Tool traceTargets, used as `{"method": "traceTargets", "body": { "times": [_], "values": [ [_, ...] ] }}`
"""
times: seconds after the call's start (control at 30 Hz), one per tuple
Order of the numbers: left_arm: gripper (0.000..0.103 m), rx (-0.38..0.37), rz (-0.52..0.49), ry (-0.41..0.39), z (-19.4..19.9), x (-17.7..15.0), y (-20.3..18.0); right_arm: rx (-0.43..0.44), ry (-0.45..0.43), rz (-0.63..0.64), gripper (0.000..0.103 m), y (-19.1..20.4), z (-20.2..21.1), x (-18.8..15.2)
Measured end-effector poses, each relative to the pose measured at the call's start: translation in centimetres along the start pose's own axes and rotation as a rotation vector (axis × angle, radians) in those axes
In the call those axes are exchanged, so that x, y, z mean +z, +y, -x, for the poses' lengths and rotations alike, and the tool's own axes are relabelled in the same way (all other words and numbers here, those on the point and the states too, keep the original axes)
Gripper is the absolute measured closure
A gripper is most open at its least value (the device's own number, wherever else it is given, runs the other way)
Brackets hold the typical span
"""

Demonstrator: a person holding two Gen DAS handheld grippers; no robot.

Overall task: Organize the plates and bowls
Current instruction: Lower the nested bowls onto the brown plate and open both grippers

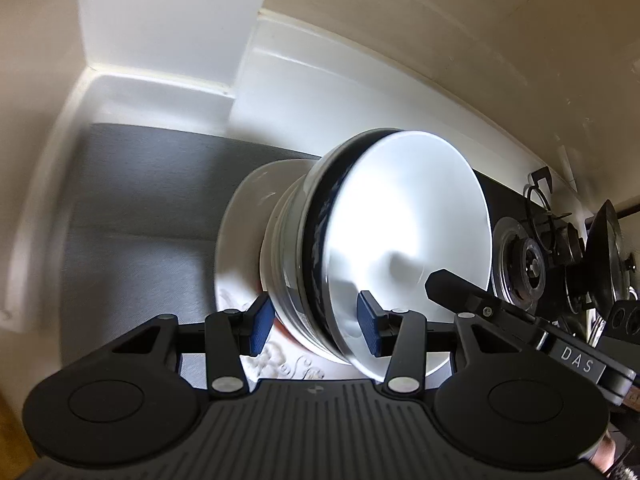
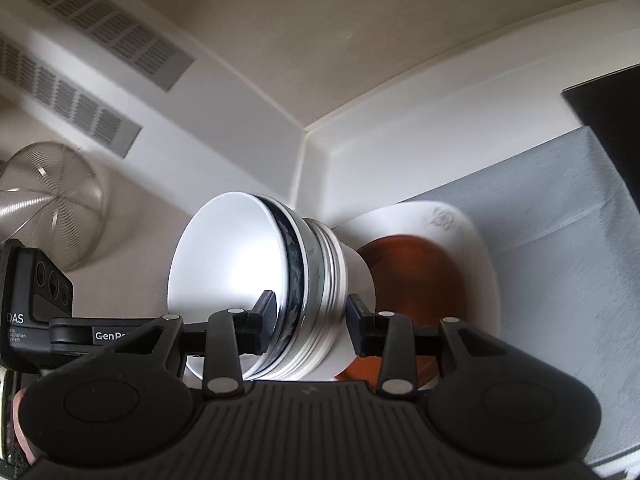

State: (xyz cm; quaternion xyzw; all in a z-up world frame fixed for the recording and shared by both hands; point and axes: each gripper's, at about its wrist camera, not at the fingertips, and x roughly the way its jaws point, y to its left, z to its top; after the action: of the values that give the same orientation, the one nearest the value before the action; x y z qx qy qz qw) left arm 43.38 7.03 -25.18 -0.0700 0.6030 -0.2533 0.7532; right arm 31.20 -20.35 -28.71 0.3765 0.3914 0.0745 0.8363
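A stack of nested bowls (image 1: 400, 240) stands on an orange-brown plate (image 2: 412, 276), which lies on a white patterned plate (image 1: 240, 232). The top bowl is white inside, with a dark blue patterned rim below it. My left gripper (image 1: 316, 326) straddles the near rim of the stack, one blue pad inside the top bowl and one outside; the jaws stand apart with a gap to the walls. My right gripper (image 2: 310, 318) straddles the opposite rim of the stack (image 2: 256, 276) the same way. The views are rolled sideways.
The plates rest on a grey mat (image 1: 144, 208) in a white counter corner (image 2: 308, 136). A gas hob (image 1: 528, 264) with a pot and lid lies beyond the stack. A wire mesh bowl (image 2: 52, 200) and a wall vent (image 2: 100, 20) show in the right wrist view.
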Motion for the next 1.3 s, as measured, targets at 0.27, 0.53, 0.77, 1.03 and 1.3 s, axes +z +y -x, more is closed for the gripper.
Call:
{"method": "traceTargets", "body": {
  "times": [0.27, 0.53, 0.77, 1.03, 1.3],
  "values": [
    [0.055, -0.011, 0.012, 0.020, -3.9, 0.5, -0.4, -0.045, 0.014, -0.017, 0.061, -2.7, -1.6, 0.4],
    [0.055, 0.033, -0.029, 0.006, -6.1, 1.0, -1.6, -0.047, 0.012, -0.046, 0.061, -4.5, -2.9, 0.1],
    [0.056, 0.035, -0.038, 0.008, -6.7, 0.3, -1.6, -0.065, 0.031, -0.026, 0.064, -4.7, -3.2, -0.3],
    [0.056, 0.074, -0.031, 0.018, -6.3, -0.7, -2.5, -0.109, 0.071, -0.007, 0.064, -3.5, -2.9, -1.0],
    [0.051, 0.092, 0.044, -0.052, -5.9, -1.7, -2.7, -0.106, 0.105, 0.050, 0.059, -3.7, -3.4, -0.8]
  ]
}}
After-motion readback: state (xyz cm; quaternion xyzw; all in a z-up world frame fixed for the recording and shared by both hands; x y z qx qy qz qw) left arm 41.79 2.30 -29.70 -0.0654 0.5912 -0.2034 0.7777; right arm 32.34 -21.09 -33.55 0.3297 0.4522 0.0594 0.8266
